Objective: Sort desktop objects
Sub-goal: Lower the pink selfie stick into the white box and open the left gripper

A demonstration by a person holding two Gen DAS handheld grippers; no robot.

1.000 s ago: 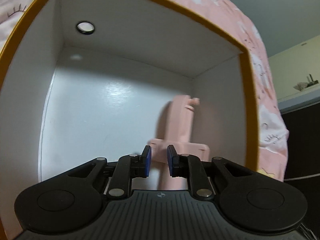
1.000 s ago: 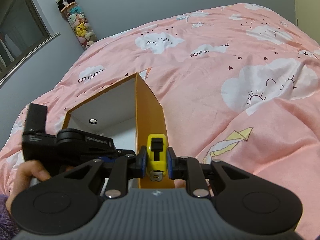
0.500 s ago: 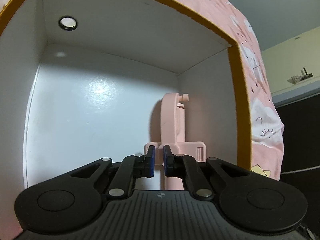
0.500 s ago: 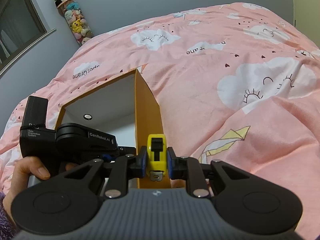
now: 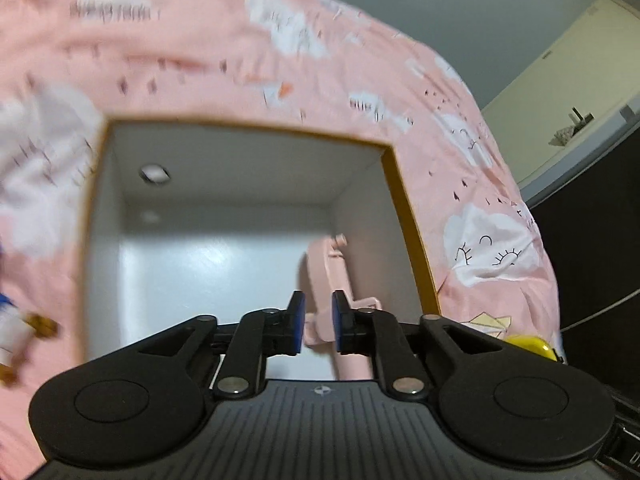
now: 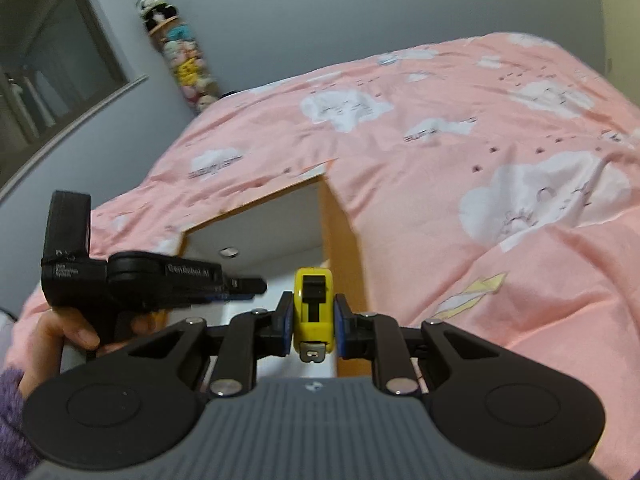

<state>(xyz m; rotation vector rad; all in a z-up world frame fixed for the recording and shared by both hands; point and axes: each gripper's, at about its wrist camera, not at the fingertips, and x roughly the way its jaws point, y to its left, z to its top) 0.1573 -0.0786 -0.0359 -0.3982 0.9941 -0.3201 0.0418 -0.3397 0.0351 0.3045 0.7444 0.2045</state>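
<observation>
You've pulled your left gripper [image 5: 316,322] back out of the box [image 5: 404,216], jaws narrowly open, empty. Right gripper [image 6: 311,322] clamps the tape [image 6: 313,312]; clip the rim and it drops outside.

Left gripper [image 5: 316,322] has its blue pads [image 5: 297,320] parted with a clear gap and nothing pinched between them, pointing forward and slightly down. From the right wrist view it sits off to the left, held from below by a bare hand [image 6: 76,330] with a purple sleeve at the wrist. Right gripper [image 6: 311,326] has its jaws clamped on something yellow, pads pressed against both sides.
</observation>
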